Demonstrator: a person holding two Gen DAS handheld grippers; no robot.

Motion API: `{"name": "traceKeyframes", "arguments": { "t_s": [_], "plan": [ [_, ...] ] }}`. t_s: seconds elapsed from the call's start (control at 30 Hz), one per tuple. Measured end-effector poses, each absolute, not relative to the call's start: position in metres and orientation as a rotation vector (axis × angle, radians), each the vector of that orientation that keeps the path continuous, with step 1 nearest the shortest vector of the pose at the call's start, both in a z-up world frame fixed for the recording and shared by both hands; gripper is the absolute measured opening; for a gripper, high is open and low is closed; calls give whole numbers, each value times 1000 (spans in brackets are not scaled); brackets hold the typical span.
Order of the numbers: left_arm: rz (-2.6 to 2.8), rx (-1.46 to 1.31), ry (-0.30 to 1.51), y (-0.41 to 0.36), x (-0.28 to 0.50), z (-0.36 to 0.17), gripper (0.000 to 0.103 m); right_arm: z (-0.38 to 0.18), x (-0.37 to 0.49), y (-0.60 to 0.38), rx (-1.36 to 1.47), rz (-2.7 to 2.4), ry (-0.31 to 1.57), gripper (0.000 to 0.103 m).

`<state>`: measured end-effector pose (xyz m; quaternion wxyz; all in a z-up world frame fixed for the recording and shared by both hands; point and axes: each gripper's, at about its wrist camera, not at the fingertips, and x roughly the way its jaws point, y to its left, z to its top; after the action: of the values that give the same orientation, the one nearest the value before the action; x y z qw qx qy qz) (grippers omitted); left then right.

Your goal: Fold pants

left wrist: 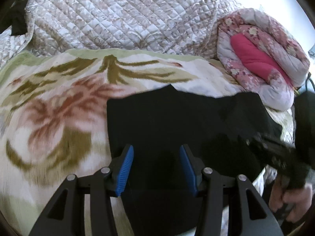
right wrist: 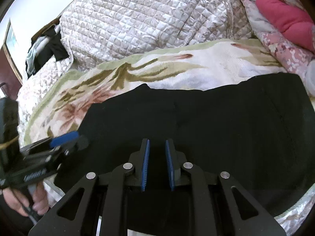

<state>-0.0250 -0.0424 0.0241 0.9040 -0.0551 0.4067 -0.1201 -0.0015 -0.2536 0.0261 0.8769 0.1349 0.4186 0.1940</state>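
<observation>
Closest in the left wrist view, the left tool [left wrist: 156, 170] sits low over black cloth with its two blue-padded fingers [left wrist: 125, 174] spread wide apart and nothing between them. In the right wrist view, the right tool [right wrist: 157, 164] is likewise low over the cloth, its blue pads [right wrist: 145, 167] drawn close but with a narrow gap showing between them, and no fabric pinched in that gap.

Each tool appears in the other's camera. The left tool shows at the lower left of the right wrist view, blurred, its blue pad near the left edge of the cloth, with a bare hand [right wrist: 25, 198] gripping its handle. The right tool shows at the lower right of the left wrist view, also blurred, with the right hand [left wrist: 291, 202] beneath it.

The black pants [right wrist: 216, 122] lie spread flat as a broad dark shape under and just beyond both tools, their far edge slightly uneven. They rest on a cream blanket [left wrist: 59, 108] printed with olive leaves and reddish-pink flowers, which covers the bed.

Behind the blanket rises a quilted coverlet [left wrist: 122, 13] in white and beige. To its right sits a rolled pink floral comforter [left wrist: 261, 45] with a bright pink lining. At the far left, beyond the coverlet, a heap of dark and pale clothes [right wrist: 45, 49] is visible.
</observation>
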Motion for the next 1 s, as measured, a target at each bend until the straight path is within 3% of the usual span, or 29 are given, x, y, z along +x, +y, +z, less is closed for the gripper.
{"name": "traceKeyframes", "arguments": {
  "t_s": [0.17, 0.23, 1.0],
  "plan": [
    [-242, -56, 831, -51, -43, 22, 52, 33, -13, -243, 180, 393, 840, 17],
    [-241, -60, 834, -51, -44, 22, 52, 35, -20, -237, 134, 392, 831, 24],
    [-237, 26, 812, -60, -52, 13, 58, 24, -29, -235, 90, 396, 874, 24]
  ]
}}
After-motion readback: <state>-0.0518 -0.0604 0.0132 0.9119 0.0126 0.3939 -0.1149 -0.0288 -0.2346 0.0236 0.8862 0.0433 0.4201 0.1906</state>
